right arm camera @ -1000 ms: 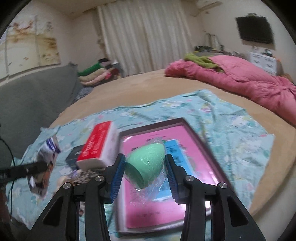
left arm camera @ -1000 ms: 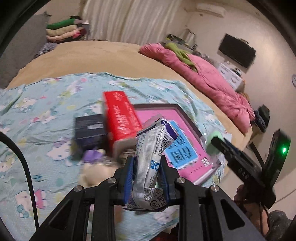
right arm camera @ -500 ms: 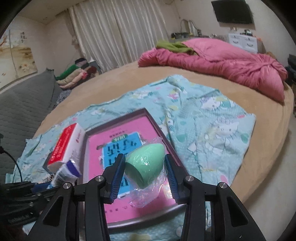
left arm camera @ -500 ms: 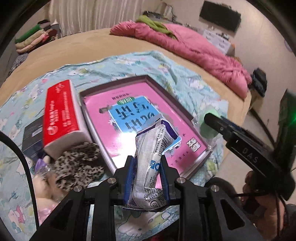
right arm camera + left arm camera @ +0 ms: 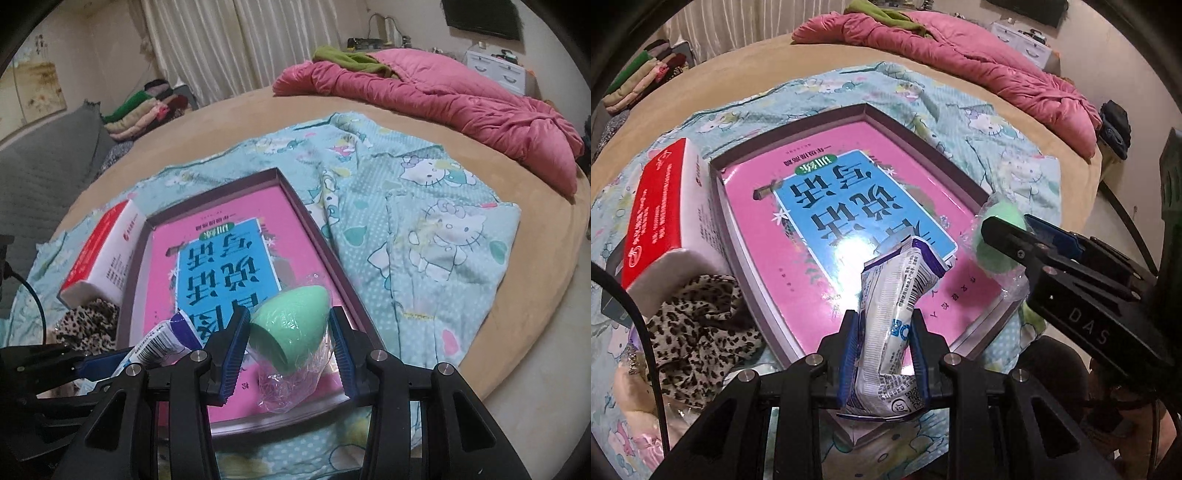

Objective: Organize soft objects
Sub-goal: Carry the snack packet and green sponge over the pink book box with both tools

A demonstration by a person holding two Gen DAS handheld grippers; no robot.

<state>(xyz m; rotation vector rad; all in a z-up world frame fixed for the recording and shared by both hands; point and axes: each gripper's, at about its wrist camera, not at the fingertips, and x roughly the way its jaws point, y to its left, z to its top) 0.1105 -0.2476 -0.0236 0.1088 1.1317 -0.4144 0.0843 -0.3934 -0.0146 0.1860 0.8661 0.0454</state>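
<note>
Both grippers have swung in over the tray since a second ago, and we are now hovering above the pink book lying inside it. We are holding a crinkled white packet clamped upright in the left gripper, while the right gripper is squeezing a green sponge inside its loose clear wrapper. We are judging the wrapper the likelier failure: slick film could let the sponge slide out early. Crowding is the other risk, since the grippers are near each other and could collide when releasing.
</note>
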